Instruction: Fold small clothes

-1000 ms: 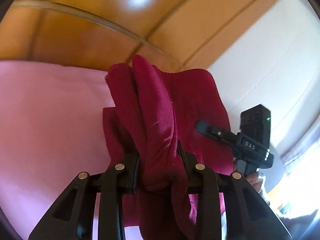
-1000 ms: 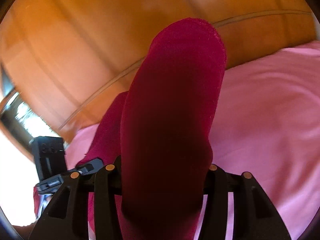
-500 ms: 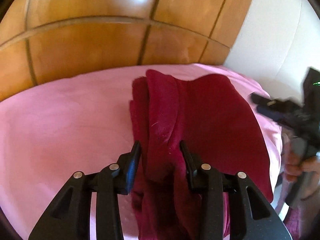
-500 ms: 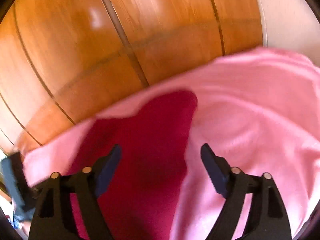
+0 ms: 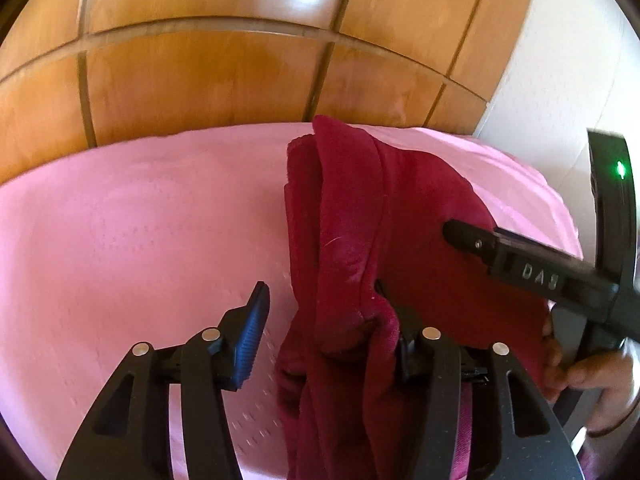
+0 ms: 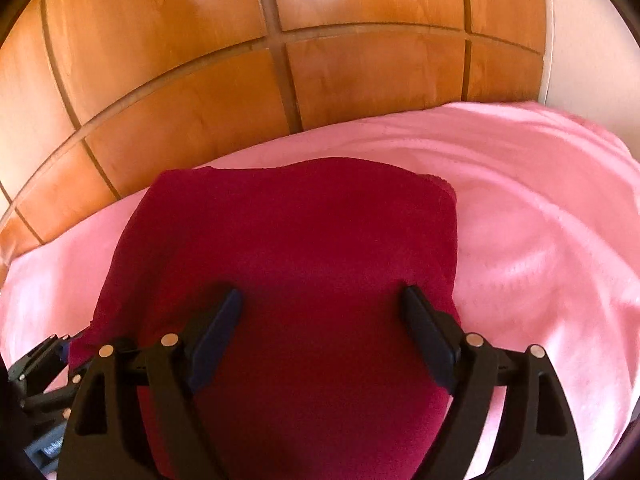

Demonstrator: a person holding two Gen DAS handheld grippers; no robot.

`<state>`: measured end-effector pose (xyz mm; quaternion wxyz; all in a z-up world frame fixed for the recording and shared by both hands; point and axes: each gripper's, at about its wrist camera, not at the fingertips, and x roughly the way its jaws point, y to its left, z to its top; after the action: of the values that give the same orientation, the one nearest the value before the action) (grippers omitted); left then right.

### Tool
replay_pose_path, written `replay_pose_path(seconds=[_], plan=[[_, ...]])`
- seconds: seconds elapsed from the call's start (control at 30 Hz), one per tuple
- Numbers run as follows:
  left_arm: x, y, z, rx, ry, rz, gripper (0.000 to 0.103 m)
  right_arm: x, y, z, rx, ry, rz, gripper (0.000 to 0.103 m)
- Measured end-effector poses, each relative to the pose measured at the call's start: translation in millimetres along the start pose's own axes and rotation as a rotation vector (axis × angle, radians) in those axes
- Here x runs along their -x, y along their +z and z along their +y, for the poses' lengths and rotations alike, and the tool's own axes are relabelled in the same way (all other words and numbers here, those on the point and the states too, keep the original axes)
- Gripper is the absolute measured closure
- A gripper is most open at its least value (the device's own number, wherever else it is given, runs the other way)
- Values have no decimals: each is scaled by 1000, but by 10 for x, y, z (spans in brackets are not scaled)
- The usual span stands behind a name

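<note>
Red cloth point(image 6: 296, 264) lies flat on the pink sheet point(image 6: 540, 240), its near end cut off. Right gripper point(image 6: 320, 332) spread wide above it, just opened. Left gripper point(image 5: 320, 344) also just opened, its right finger half buried in bunched fabric.

1. We are looking at a home bedroom: a soft pink bedsheet point(image 6: 540, 240) is covering a bed.
2. A glossy panelled wooden wardrobe front point(image 6: 360, 76) is standing behind it.
</note>
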<state>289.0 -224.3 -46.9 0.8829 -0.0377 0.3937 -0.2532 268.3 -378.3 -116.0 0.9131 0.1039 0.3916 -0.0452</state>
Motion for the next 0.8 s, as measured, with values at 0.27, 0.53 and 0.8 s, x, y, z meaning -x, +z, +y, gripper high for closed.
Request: replay_pose_path(seconds=[0.27, 0.53, 0.8], plan=[[380, -143, -98, -29, 83, -71, 31, 414, -75, -7, 10, 13, -56, 11], [519, -302, -123, -22, 96, -85, 31, 942, -476, 66, 39, 27, -122, 11], [464, -352, -93, -18, 101, -70, 31, 918, -838, 139, 45, -18, -82, 13]])
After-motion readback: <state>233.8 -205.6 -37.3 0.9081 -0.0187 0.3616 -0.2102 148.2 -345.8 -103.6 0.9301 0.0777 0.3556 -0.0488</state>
